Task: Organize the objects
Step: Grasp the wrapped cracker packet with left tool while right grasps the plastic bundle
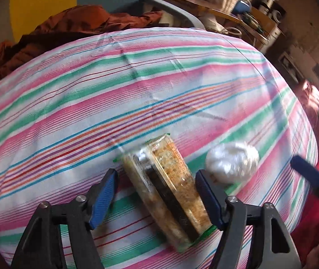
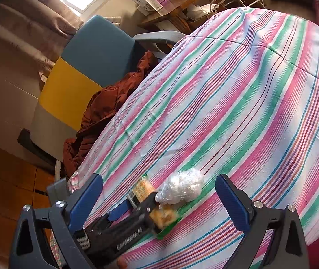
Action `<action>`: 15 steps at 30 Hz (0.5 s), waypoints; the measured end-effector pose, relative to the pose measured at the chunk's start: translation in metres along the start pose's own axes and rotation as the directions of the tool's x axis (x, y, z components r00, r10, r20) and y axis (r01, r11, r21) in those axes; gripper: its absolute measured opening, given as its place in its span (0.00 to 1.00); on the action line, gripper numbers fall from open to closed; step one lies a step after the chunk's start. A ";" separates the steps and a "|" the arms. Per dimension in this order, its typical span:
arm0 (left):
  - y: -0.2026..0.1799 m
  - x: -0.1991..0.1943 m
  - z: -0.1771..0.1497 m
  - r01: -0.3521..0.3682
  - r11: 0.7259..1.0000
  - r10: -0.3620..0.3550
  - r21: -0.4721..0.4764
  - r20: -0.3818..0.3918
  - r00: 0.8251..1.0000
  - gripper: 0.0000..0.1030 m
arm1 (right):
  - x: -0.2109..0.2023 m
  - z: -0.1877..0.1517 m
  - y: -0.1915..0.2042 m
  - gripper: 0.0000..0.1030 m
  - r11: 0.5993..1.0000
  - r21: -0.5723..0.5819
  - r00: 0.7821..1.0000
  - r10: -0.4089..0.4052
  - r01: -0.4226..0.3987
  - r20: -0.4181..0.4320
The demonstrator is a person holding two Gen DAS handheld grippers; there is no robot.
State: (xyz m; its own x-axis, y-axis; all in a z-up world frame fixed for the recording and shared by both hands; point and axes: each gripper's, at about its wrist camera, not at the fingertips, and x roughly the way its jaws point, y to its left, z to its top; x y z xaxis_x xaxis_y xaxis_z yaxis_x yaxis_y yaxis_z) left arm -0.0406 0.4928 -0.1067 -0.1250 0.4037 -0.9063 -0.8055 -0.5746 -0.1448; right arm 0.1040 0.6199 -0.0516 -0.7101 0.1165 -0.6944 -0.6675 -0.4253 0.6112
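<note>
A clear plastic food pack (image 1: 166,186) with a dark strip across it lies on the striped cloth. My left gripper (image 1: 157,187) is open with its jaws on either side of the pack, not closed on it. A white ball wrapped in clear film (image 1: 232,164) lies just right of the pack. In the right wrist view the left gripper (image 2: 140,204) straddles the pack (image 2: 161,216), and the wrapped ball (image 2: 181,188) lies beside it. My right gripper (image 2: 159,192) is open and empty, above these objects.
The striped cloth (image 1: 114,89) covers a rounded table. A rust-brown jacket (image 2: 105,112) lies on a blue and yellow chair (image 2: 81,67) at the table's far edge. A cluttered wooden desk (image 1: 226,11) stands beyond.
</note>
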 end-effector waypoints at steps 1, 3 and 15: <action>0.002 -0.002 -0.004 -0.005 1.000 0.005 0.013 0.004 1.000 0.65 | 0.002 -0.001 0.001 0.98 1.000 -0.007 1.000 -0.004 0.004 -0.006; 0.010 -0.007 -0.009 0.002 1.000 -0.002 0.014 -0.002 1.000 0.57 | 0.005 -0.002 0.003 0.98 1.000 -0.023 1.000 -0.017 0.017 -0.015; 0.048 -0.046 -0.072 -0.001 1.000 0.001 0.015 0.031 1.000 0.49 | 0.042 -0.013 0.019 0.98 0.952 -0.224 0.970 -0.229 0.207 -0.077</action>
State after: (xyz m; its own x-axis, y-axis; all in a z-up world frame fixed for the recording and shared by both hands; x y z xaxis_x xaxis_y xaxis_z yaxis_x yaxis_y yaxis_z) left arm -0.0323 0.3957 -0.1008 -0.1438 0.4253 -0.8935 -0.8142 -0.5640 -0.1375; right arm 0.0647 0.6046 -0.0743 -0.5192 0.1417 -0.8428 -0.7324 -0.5820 0.3534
